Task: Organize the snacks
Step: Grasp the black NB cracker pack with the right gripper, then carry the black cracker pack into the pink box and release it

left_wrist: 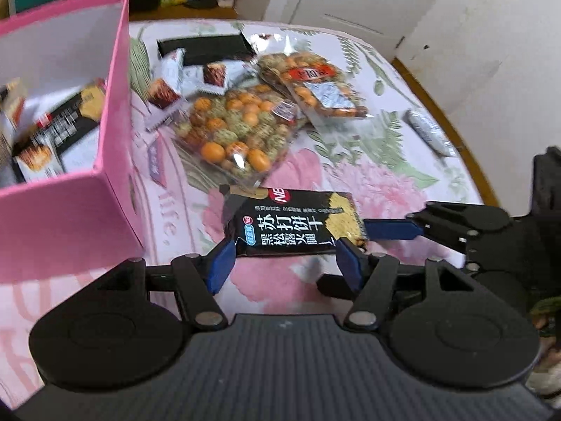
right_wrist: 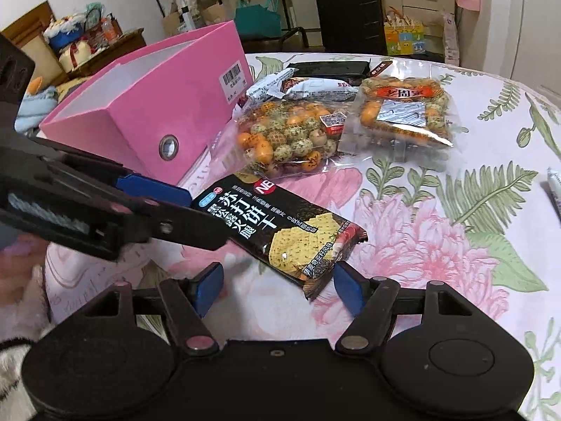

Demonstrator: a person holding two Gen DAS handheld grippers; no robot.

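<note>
While both claws stand spread around the black cracker packet (left_wrist: 292, 224), which lies flat on the desk (left_wrist: 368, 175) between the left claw (left_wrist: 285, 263) and the right claw (right_wrist: 277, 286), neither pinches it; the slippery wrapper may slide away, or the two claws may collide; the pink box (left_wrist: 70, 217) waits left of the left claw.

Floral-cloth table (right_wrist: 438, 231) carries pink box (right_wrist: 147, 112), black cracker pack (right_wrist: 280, 231), two clear snack bags (right_wrist: 291, 133) & (right_wrist: 406, 112), small wrapped packs (left_wrist: 196, 80), silver packet (left_wrist: 426, 129).

Left claw (left_wrist: 285, 263) straddles black cracker pack (left_wrist: 292, 226) beside pink box (left_wrist: 70, 210).
</note>
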